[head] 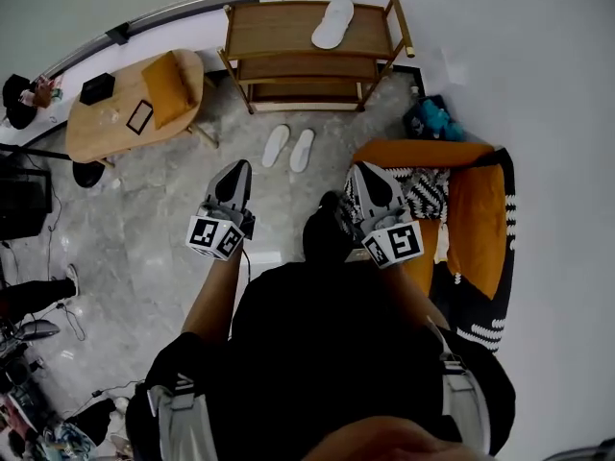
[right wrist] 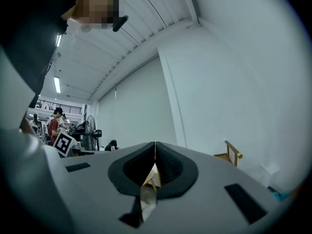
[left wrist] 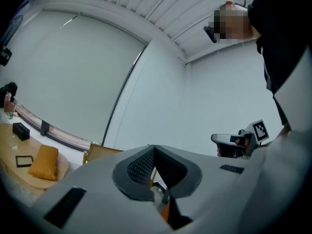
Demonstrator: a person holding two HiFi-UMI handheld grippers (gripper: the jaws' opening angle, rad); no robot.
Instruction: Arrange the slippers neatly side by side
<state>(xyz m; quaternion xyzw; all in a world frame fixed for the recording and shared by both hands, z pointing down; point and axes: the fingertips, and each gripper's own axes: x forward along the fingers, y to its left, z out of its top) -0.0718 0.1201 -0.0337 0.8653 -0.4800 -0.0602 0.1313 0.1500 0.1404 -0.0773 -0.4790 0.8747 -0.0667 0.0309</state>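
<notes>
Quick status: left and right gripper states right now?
left gripper: closed, nothing between the jaws.
right gripper: closed, nothing between the jaws.

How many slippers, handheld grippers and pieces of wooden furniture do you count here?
White flat slippers: 3
Grey two-jaw grippers: 2, left gripper, right gripper
Wooden furniture: 2, shelf rack, oval table
Total: 7

Two white slippers (head: 288, 148) are lying on the grey marbled floor (head: 163, 229), a third slipper (head: 333, 22) showing white on the brown shelf (head: 279, 29). An orange cushion (head: 171, 86) is sitting on the tan table (head: 106, 128); the orange armchair (head: 476, 219) is wearing a black-and-white zigzag throw (head: 428, 190). The grey left gripper (head: 236, 166) and right gripper (head: 357, 169) are carrying black-and-white square markers.
</notes>
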